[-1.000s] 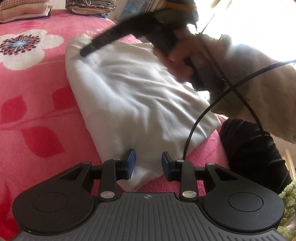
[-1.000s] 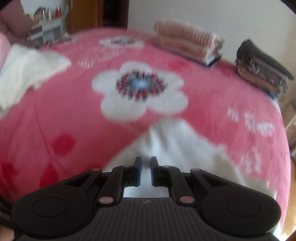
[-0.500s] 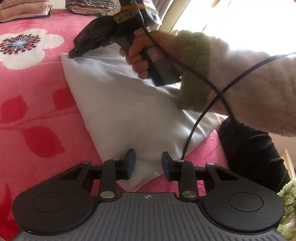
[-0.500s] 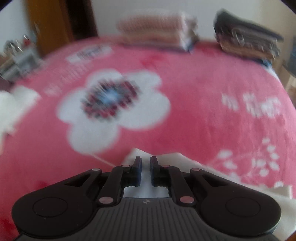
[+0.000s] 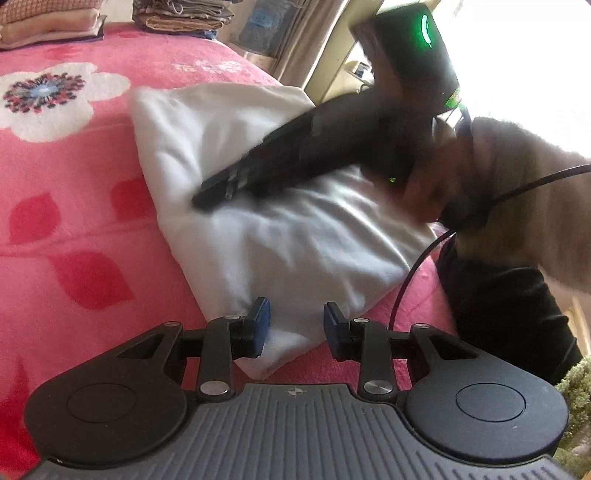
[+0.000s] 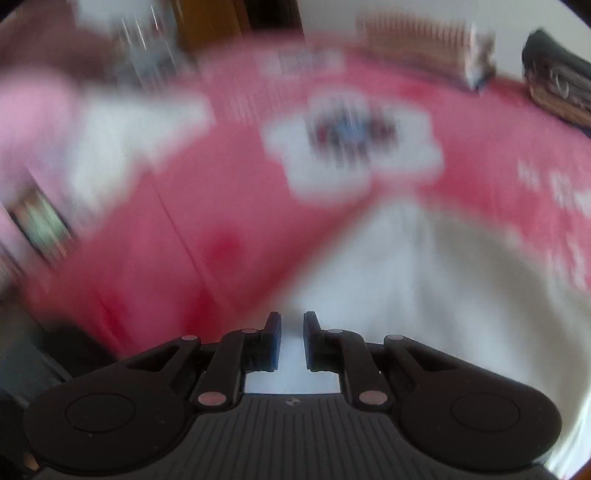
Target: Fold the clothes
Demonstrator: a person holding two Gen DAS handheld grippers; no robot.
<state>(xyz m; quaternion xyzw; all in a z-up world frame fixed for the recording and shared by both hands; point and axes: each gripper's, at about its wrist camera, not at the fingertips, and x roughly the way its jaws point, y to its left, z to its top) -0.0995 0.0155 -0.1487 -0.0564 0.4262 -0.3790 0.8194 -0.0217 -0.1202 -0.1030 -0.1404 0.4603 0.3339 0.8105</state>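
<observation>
Over white folded cloth [image 5: 280,236], right gripper [image 6: 291,341] seemingly narrowly parted, empty.

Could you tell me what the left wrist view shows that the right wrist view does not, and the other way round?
Only the left wrist view shows the right gripper from outside, lying over the white garment, plus the person's sleeve and a cable. Only the right wrist view, heavily blurred, shows a doorway. Both show the pink bedspread, the garment and two stacks of folded clothes.
</observation>
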